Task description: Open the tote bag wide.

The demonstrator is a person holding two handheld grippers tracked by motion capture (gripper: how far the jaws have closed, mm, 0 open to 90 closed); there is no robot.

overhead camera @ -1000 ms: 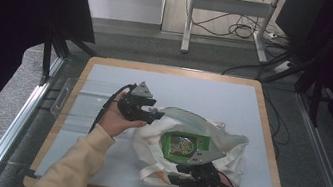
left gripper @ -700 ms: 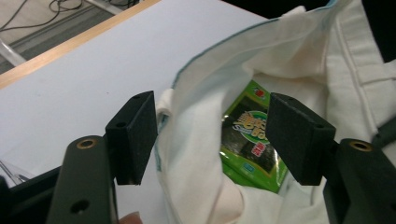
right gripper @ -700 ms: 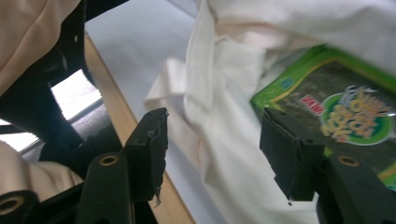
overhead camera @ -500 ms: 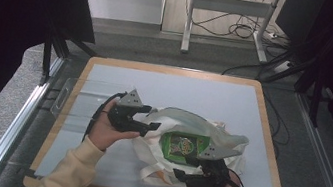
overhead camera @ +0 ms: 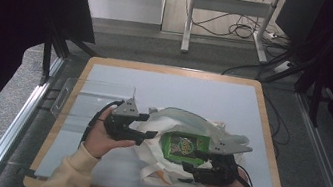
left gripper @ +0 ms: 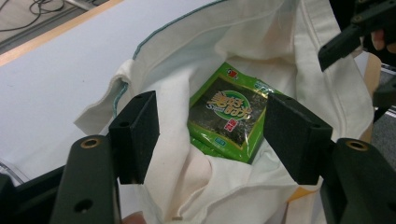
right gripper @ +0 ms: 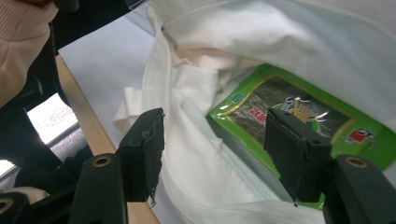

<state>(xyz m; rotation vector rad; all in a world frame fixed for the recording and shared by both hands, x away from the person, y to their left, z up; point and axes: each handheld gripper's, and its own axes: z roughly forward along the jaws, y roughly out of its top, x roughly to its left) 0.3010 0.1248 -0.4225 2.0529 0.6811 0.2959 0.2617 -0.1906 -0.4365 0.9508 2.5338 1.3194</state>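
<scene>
A white cloth bag (overhead camera: pixel 178 119) lies open on the table, and a green seaweed snack packet (overhead camera: pixel 185 147) rests inside its mouth. My left gripper (overhead camera: pixel 151 127) is at the bag's left rim, pointing right. Its jaws have just been closing a little but stand open, with bag cloth (left gripper: pixel 261 37) and the packet (left gripper: pixel 229 112) lying beyond them, untouched. My right gripper (overhead camera: pixel 192 162) sits at the bag's near right corner, pointing left. Its jaws have just been opening and stand apart over the cloth (right gripper: pixel 280 37) and the packet (right gripper: pixel 303 116), pinching nothing.
The pale blue table top (overhead camera: pixel 180 88) has a wooden rim (overhead camera: pixel 269 135). A clear plastic tray (overhead camera: pixel 80 95) lies at the left edge beside my left hand. Dark frame posts and floor cables lie beyond the far edge.
My left gripper has drawn slightly left and toward the near edge. My right gripper has shifted right and lifted a little. The jaws of both stand wider than a second ago.
</scene>
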